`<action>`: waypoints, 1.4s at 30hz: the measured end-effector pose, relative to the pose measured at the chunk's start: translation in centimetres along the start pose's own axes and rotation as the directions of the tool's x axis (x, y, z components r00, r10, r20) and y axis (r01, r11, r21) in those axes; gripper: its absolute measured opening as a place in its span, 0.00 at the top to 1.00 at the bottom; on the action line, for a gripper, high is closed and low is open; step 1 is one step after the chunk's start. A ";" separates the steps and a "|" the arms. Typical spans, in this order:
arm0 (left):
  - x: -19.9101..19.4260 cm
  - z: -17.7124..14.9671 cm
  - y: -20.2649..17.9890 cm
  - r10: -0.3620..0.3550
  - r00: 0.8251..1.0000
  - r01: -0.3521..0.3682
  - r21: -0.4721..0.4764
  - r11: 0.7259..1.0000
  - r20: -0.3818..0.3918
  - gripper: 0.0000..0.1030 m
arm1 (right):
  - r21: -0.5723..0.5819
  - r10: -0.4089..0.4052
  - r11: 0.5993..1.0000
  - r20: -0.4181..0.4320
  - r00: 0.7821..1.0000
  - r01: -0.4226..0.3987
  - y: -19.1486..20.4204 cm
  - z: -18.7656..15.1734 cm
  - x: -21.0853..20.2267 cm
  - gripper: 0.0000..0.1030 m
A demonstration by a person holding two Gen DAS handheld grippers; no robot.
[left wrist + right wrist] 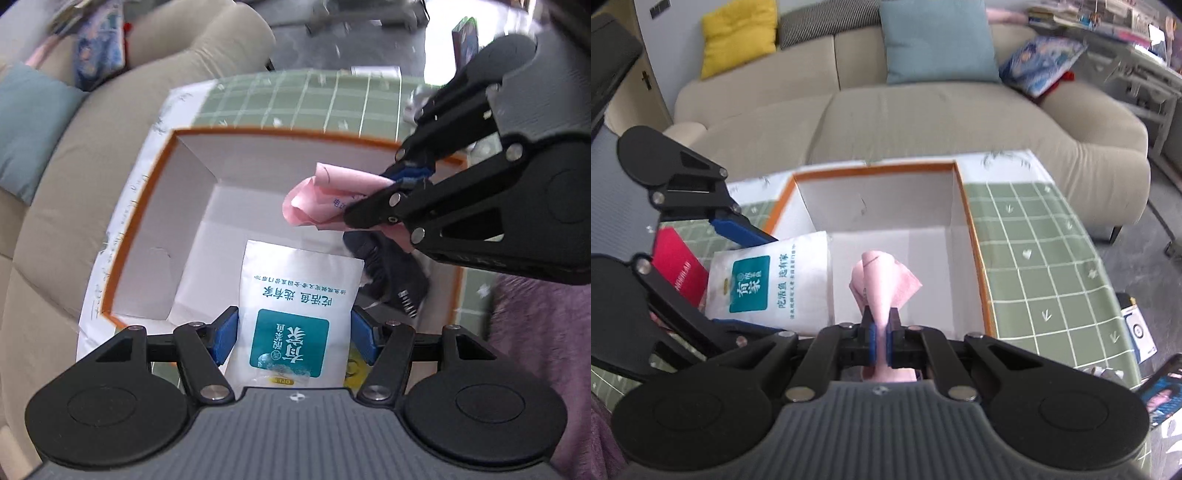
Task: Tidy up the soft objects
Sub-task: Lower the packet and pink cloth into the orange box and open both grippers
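Note:
A white box with an orange rim (147, 199) (975, 258) lies open on a green gridded tablecloth (1052, 258). My left gripper (294, 332) (757, 280) is shut on a white packet with a teal label (299, 291) (798, 280), its blue pads pressing the packet's two edges over the box's near side. My right gripper (882, 332) (402, 188) is shut on a crumpled pink sheet (882, 280) (317, 199), which hangs over the inside of the box. A dark piece of fabric (391, 273) lies in the box under the right gripper.
A beige sofa (923, 122) with yellow, striped and blue cushions stands right behind the table. A red booklet (677, 269) lies on the cloth left of the box. Purple fuzzy fabric (535, 332) sits at the table's near right. Cluttered shelves stand at the far right.

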State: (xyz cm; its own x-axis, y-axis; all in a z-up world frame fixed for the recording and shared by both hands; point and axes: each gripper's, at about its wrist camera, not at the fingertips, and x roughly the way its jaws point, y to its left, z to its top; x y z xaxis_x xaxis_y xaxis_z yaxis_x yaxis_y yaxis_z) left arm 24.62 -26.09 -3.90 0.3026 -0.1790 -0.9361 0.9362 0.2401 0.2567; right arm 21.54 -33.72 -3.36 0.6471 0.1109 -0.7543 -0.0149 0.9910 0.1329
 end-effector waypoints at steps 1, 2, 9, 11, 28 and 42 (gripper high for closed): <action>0.9 0.2 0.1 0.010 1.000 -0.010 0.015 1.000 -0.018 0.29 | 0.005 0.001 1.000 -0.013 1.000 0.000 -0.3 0.0 0.6 0.98; 1.9 0.3 0.1 0.019 0.999 -0.018 0.029 0.999 -0.036 0.29 | 0.013 0.001 1.000 -0.025 1.000 0.000 -0.5 -0.1 1.4 0.98; 5.5 0.7 0.8 0.020 0.997 -0.016 0.049 0.999 -0.078 0.29 | 0.019 0.001 1.000 -0.092 0.996 0.001 -0.8 -0.3 5.3 0.97; 6.4 0.8 0.8 0.023 0.995 -0.017 0.058 0.998 -0.094 0.29 | 0.016 -0.006 1.000 -0.117 0.993 0.008 -0.9 -0.3 6.2 0.97; 8.6 0.4 0.6 0.027 0.990 -0.011 0.115 0.993 -0.136 0.15 | 0.010 -0.004 1.000 -0.196 0.981 0.006 -1.1 -0.8 8.7 0.63; 2.7 -1.1 1.0 0.076 0.995 -0.071 0.081 0.994 -0.059 0.15 | 0.009 -0.040 0.999 -0.119 0.992 0.041 -0.2 -0.3 5.4 0.55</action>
State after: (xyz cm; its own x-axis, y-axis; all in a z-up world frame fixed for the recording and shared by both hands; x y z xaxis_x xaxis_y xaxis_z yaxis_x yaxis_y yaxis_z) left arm 26.21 -25.29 -6.41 0.3616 -0.1036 -0.9266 0.9238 0.1738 0.3411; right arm 24.76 -33.34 -7.64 0.5520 0.0794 -0.8301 0.0185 0.9941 0.1073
